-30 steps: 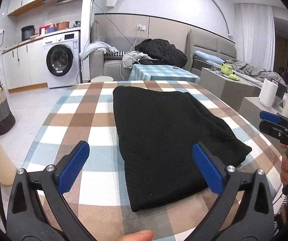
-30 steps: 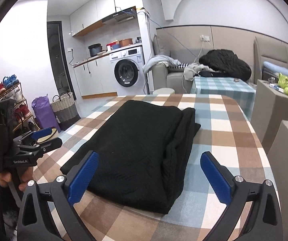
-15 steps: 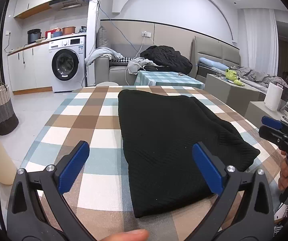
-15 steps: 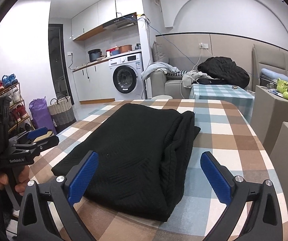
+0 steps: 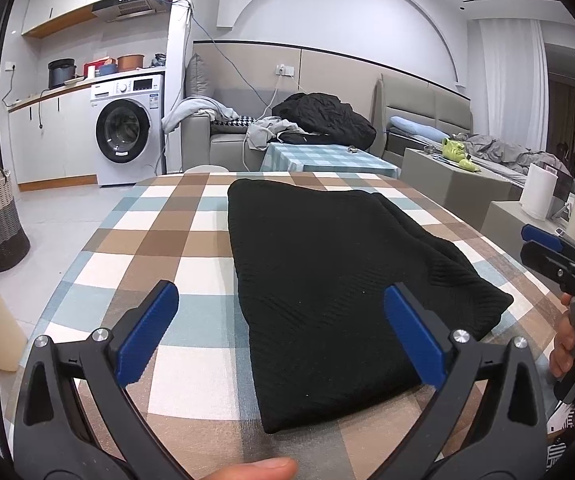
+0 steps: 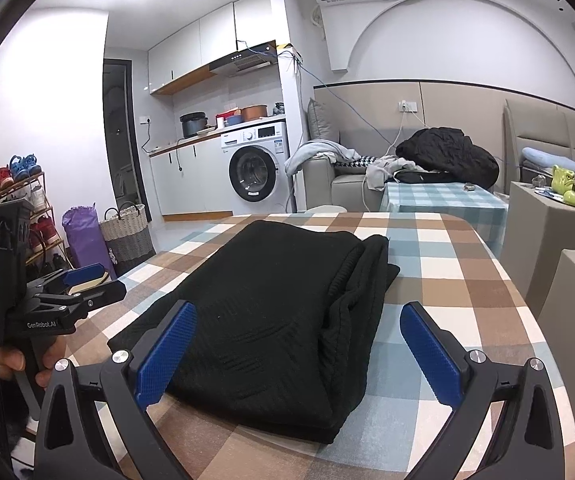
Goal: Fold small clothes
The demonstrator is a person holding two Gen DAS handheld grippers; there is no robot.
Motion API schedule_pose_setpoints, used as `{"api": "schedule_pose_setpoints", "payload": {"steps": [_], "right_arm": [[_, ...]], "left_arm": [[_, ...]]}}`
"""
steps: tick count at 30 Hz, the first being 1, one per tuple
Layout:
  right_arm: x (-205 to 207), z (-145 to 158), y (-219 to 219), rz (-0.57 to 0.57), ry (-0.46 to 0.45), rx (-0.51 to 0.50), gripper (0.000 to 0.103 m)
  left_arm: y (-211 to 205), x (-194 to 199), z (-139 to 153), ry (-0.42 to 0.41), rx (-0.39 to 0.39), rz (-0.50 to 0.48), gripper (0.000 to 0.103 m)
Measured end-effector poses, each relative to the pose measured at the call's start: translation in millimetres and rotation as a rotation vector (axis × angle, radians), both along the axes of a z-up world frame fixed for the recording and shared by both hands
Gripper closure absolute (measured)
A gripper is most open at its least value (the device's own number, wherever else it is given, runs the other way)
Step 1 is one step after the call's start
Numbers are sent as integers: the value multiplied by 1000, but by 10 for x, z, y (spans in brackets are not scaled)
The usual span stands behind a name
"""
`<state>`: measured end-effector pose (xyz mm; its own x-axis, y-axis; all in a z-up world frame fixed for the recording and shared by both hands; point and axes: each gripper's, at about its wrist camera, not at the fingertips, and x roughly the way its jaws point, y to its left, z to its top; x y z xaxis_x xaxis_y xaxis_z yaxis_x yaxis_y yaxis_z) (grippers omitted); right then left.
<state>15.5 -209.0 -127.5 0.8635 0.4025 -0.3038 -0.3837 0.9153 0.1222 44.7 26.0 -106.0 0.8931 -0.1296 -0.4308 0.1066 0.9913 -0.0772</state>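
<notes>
Both claws, left (image 5: 281, 334) and right (image 6: 297, 346), spread wide, empty; folded black garment (image 5: 339, 276) on checked tablecloth (image 5: 159, 240); sofa (image 5: 223, 140) behind.

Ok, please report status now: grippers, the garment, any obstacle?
Left gripper open, right gripper open, both empty. Black garment folded flat on checkered table. Nothing in the way.

- Garment (image 5: 327, 280): black, ribbed knit.
- Tablecloth (image 5: 159, 240): brown, pale blue and white check.
- Gripper pads (image 6: 165, 354): blue.
- Washing machine (image 5: 127, 136): white.
- Bag (image 6: 83, 236): purple.
</notes>
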Motion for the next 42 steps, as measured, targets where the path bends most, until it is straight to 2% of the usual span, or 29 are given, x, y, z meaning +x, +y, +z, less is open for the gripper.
{"api": "schedule_pose_setpoints", "payload": {"steps": [7,42], "right_arm": [[-24,3,39,11,-17,-17,0],[24,-35,57,22,-7,-18,0]], "left_arm": [[-42,-10,16,-7,21,5,1],[-7,52,-6,14,1,-2,1]]}}
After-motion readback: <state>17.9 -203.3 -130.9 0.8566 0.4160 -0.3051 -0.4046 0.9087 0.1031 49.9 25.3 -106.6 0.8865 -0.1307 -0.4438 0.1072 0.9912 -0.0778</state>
